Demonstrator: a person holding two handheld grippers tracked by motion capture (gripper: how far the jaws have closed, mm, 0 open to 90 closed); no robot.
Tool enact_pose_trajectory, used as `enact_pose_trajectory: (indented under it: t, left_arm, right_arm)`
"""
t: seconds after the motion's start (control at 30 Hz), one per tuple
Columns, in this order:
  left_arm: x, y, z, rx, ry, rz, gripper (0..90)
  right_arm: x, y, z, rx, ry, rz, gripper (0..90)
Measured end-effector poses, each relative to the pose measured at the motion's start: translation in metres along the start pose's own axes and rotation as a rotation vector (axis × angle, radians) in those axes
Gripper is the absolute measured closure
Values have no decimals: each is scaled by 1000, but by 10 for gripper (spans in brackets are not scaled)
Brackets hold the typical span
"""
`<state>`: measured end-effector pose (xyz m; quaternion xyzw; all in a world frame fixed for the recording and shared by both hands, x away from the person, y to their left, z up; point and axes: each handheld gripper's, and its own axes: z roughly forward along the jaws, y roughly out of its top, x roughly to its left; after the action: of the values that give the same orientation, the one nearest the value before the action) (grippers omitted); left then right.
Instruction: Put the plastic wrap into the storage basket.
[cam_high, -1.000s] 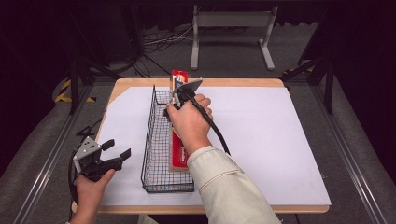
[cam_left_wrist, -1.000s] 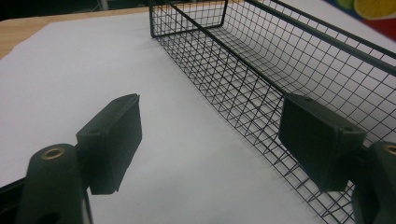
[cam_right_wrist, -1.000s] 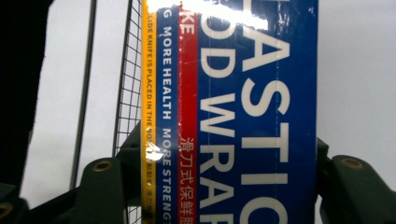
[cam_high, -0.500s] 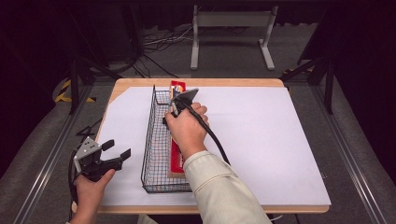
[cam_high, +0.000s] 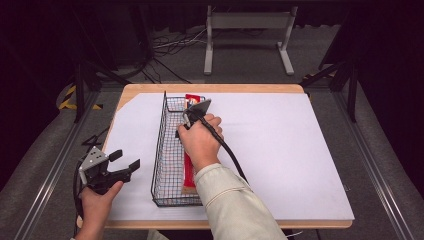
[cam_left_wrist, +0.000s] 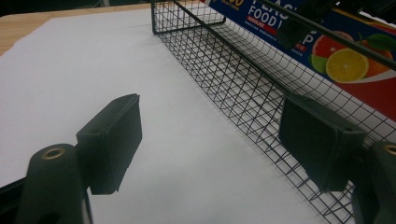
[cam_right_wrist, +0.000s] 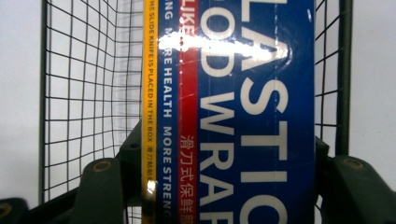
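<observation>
A long red and blue plastic wrap box (cam_high: 189, 167) lies lengthwise along the right side of a black wire basket (cam_high: 165, 135) on the white-covered table. My right gripper (cam_high: 192, 116) is shut on the box near its far end. In the right gripper view the jaws press both sides of the box (cam_right_wrist: 243, 93), with the basket mesh (cam_right_wrist: 88, 93) under it. My left gripper (cam_high: 126, 159) hangs open at the table's front left, apart from the basket. Its view looks past the empty jaws (cam_left_wrist: 210, 135) at the basket wall (cam_left_wrist: 243, 88) and the box (cam_left_wrist: 345, 60).
White paper (cam_high: 285, 150) covers the wooden table, with bare surface right of the basket and a narrower strip to its left. A cable (cam_high: 227, 150) trails from the right gripper over the sleeve. A metal stand (cam_high: 247, 22) and floor cables lie beyond the table.
My right gripper has drawn the box a little left and toward the person, settling it along the basket. The left gripper has stayed put.
</observation>
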<state>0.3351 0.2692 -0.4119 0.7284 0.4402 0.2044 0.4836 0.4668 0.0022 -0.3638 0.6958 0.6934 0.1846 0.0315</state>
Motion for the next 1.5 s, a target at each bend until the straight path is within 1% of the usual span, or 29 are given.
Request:
enact_pose_trajectory:
  t: [0.2,0.23,0.33,0.77,0.93,1.07,1.1,1.17,1.27,1.5]
  left_arm:
    - [0,0,0,2,0,0,222]
    - [0,0,0,-1,-1,-3,222]
    - [0,0,0,-3,-1,-8,222]
    - [1,-1,0,2,0,-7,222]
    - [0,-1,0,4,2,-7,222]
    - [1,-1,-1,4,3,-7,222]
    - [1,-1,-1,6,3,-11,222]
    - [1,-2,-1,7,2,-9,221]
    - [0,-1,0,6,1,-5,222]
    - [1,-1,-1,5,4,-7,222]
  right_arm:
    - [1,-2,5,19,-14,-8,400]
    - [2,-2,7,24,-23,-10,400]
    - [3,-3,9,31,-29,-15,401]
    - [8,-4,17,37,-44,-24,399]
    - [10,-4,20,34,-58,-17,399]
    - [12,-4,23,29,-67,-20,397]
    - [13,-4,24,30,-78,-28,396]
    - [15,-4,24,24,-79,-40,390]
    - [16,-5,25,8,-82,-48,390]
    - [17,-5,26,-5,-99,-60,389]
